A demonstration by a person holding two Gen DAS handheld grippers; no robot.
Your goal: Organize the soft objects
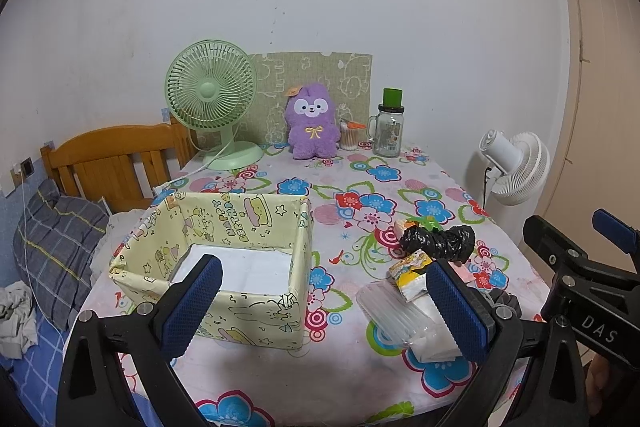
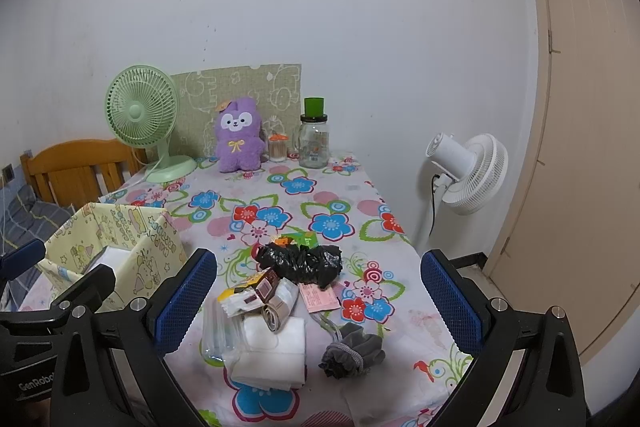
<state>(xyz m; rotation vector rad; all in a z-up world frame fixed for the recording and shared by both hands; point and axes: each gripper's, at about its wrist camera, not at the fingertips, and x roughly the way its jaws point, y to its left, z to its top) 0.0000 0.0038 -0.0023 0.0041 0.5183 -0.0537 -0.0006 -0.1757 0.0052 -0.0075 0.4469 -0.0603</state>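
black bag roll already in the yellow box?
No, the black bag roll lies on the floral tablecloth among the loose items, apart from the yellow box, which is off to its left.

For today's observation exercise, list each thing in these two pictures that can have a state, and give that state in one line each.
Left gripper: open, holding nothing.
Right gripper: open, holding nothing.
Box: open-topped, upright.
Black bag: crumpled, lying on the table.
Grey pouch: bunched up.
Jar: upright, green lid on.
Plush toy: sitting upright.
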